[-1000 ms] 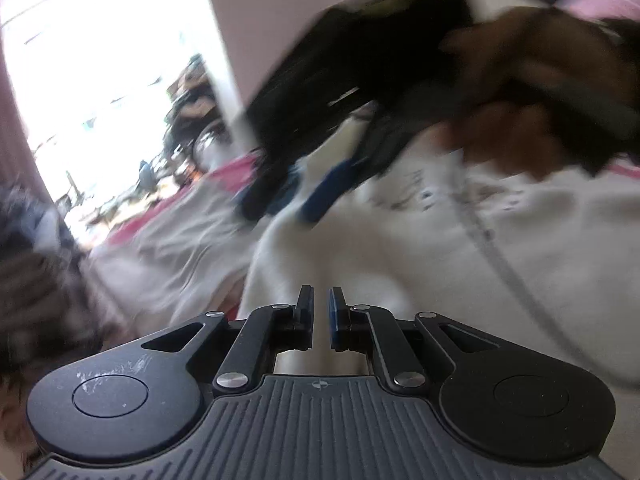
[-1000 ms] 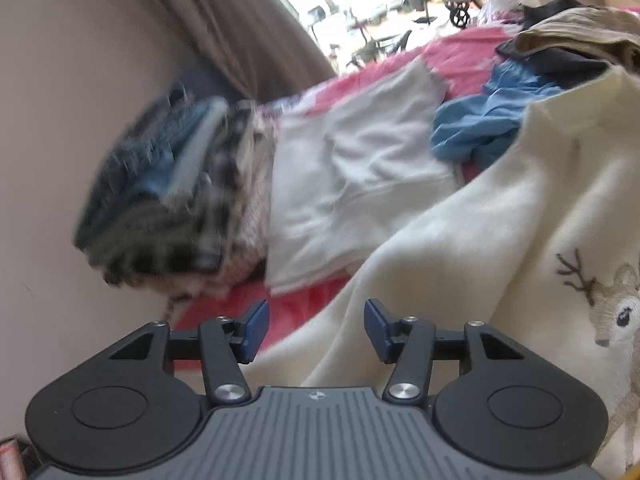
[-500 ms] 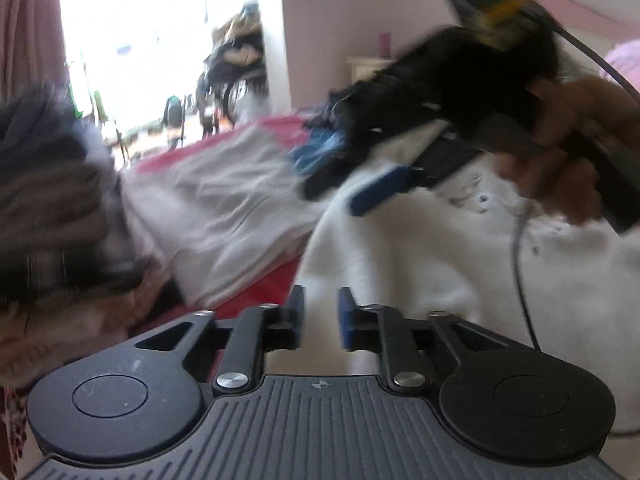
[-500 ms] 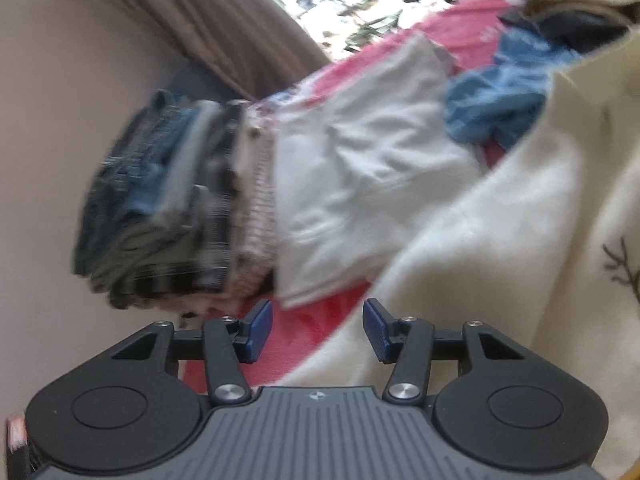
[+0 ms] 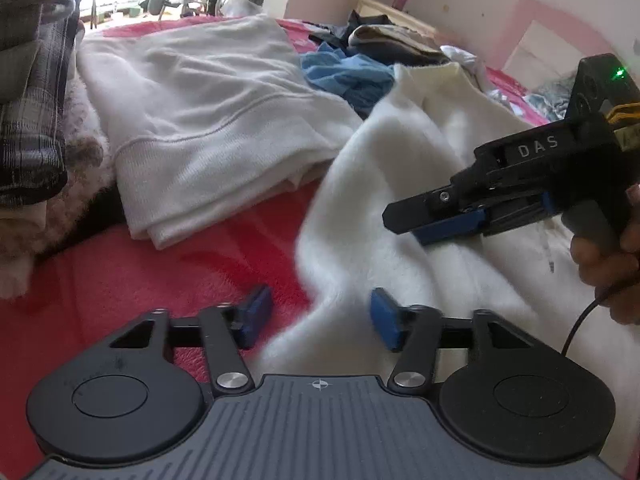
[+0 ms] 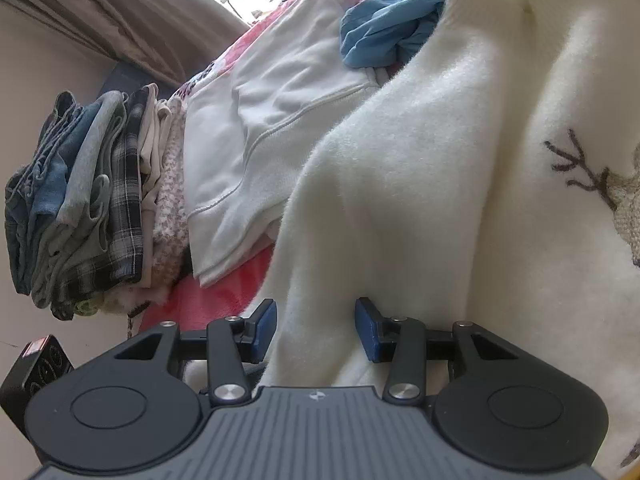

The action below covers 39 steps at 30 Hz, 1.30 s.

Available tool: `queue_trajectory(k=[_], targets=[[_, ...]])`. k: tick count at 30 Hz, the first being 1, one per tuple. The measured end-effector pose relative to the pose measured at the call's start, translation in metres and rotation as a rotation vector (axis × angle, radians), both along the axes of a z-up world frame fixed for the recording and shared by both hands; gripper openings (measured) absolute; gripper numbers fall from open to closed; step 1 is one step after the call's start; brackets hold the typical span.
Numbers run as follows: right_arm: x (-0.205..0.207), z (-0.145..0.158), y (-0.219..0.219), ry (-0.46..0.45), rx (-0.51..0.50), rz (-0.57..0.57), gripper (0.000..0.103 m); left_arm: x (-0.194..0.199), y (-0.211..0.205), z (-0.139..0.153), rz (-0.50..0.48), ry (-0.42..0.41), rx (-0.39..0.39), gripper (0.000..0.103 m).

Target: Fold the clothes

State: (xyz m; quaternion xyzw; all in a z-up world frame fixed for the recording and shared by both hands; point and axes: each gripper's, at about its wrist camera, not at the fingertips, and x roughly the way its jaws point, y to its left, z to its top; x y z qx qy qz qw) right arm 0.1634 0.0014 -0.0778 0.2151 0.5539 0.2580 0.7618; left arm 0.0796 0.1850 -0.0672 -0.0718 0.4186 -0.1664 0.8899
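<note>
A cream fleece sweater (image 5: 400,184) with a reindeer motif (image 6: 600,184) lies spread over the red bed cover (image 5: 140,272). My left gripper (image 5: 320,318) is open low over the sweater's near edge. A fold of that edge runs between its blue pads without being pinched. My right gripper (image 6: 316,328) sits further along the same sweater (image 6: 400,200). Its jaws are closing with a ridge of fleece between them, and the pads do not visibly press it. In the left wrist view the right gripper (image 5: 416,228) hovers just over the fleece, held by a hand (image 5: 608,264).
A folded white sweatshirt (image 5: 200,120) lies beside the sweater, with a crumpled blue garment (image 5: 344,76) behind it. A stack of folded clothes (image 6: 88,200) stands at the left against the wall. Dark clothes (image 5: 392,40) are piled at the back.
The left gripper has gone from shut to open and swung across to the sweater's edge, rolling level. The right gripper has sunk onto the sweater and its jaws have narrowed.
</note>
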Motion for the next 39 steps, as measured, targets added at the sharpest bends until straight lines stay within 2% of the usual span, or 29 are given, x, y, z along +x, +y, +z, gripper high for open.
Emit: queue_trajectory(k=[1,3,6,10,15,20,22,24,26,29,32,37,39], targets=[[0.000,0.001,-0.003,0.006,0.017,-0.009,0.047,-0.003,-0.003,0.002,0.000,-0.017,0.009,0.028],[0.000,0.002,-0.008,0.019,0.051,-0.028,0.048,-0.012,-0.011,0.007,0.017,-0.063,0.044,0.010],[0.000,0.012,-0.015,0.031,0.097,-0.056,0.053,-0.029,-0.024,0.020,0.046,-0.163,0.121,0.006],[0.000,0.037,-0.013,-0.022,0.124,-0.044,0.056,-0.052,-0.046,0.041,0.036,-0.282,0.214,0.006],[0.005,0.048,0.008,-0.039,0.032,0.039,0.059,-0.072,-0.078,0.057,-0.070,-0.424,0.359,0.006],[-0.001,0.047,0.023,-0.036,-0.086,0.132,0.059,-0.091,-0.113,0.048,-0.218,-0.547,0.551,0.006],[-0.005,0.044,0.023,-0.025,-0.126,0.158,0.058,-0.099,-0.125,0.041,-0.279,-0.594,0.616,0.006],[-0.011,0.042,0.021,-0.026,-0.164,0.184,0.052,-0.105,-0.134,0.037,-0.325,-0.631,0.653,0.006],[-0.017,0.041,0.017,-0.051,-0.184,0.184,0.031,-0.109,-0.141,0.035,-0.349,-0.634,0.665,0.006],[-0.024,0.041,0.004,-0.077,-0.170,0.160,0.019,-0.114,-0.144,0.034,-0.364,-0.610,0.683,0.011],[-0.032,0.037,-0.009,-0.089,-0.154,0.138,0.017,-0.125,-0.135,0.037,-0.378,-0.552,0.664,0.021],[-0.038,0.032,-0.023,-0.088,-0.121,0.111,0.017,-0.141,-0.100,0.043,-0.396,-0.327,0.553,0.024],[-0.039,0.030,-0.026,-0.083,-0.105,0.102,0.017,-0.148,-0.085,0.047,-0.397,-0.267,0.530,0.025]])
